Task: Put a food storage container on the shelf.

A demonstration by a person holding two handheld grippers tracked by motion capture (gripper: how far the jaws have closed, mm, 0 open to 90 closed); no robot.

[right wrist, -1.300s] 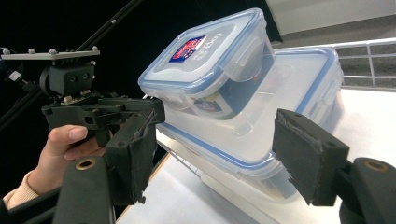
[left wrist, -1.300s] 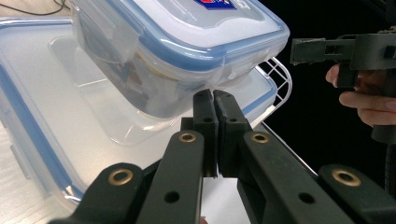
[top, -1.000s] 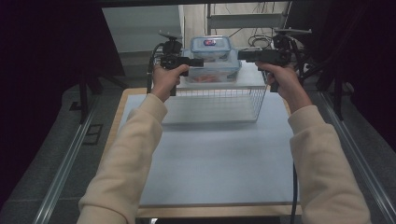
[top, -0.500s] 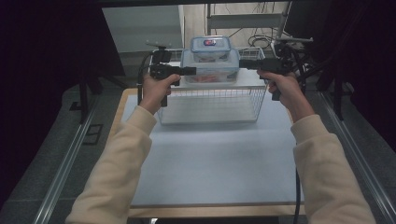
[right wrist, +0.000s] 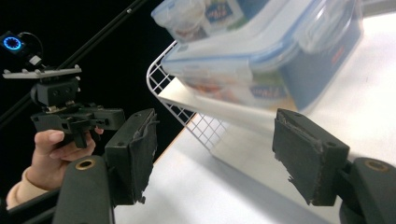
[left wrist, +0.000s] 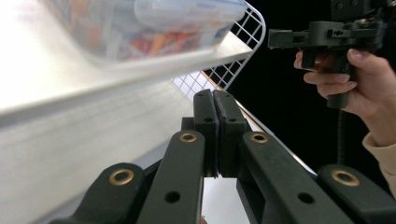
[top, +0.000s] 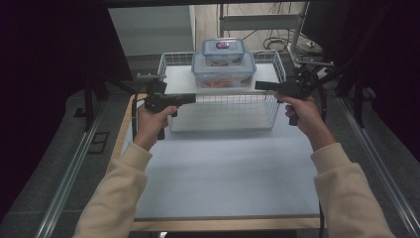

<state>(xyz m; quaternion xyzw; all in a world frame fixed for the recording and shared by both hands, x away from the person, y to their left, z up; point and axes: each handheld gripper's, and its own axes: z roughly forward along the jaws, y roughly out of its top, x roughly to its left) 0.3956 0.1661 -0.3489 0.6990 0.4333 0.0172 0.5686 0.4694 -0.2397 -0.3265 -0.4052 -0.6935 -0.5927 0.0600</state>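
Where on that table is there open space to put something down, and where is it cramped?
The widest free patch is the pale table top between the wire basket and the near wooden edge, flanked by the two sleeves. The basket's back half is crowded: a large lidded container with a smaller container stacked on it. The left tool and right tool flank its front rim.

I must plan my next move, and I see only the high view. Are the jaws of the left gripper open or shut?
Observer: The left gripper is shut, pads pressed together, nothing between them.
Operator: And the right one?
Observer: The right gripper is open, and its jaws hold nothing.
Operator: What is in the big container?
Observer: The large container holds colourful things, blurred; I cannot tell what they are.
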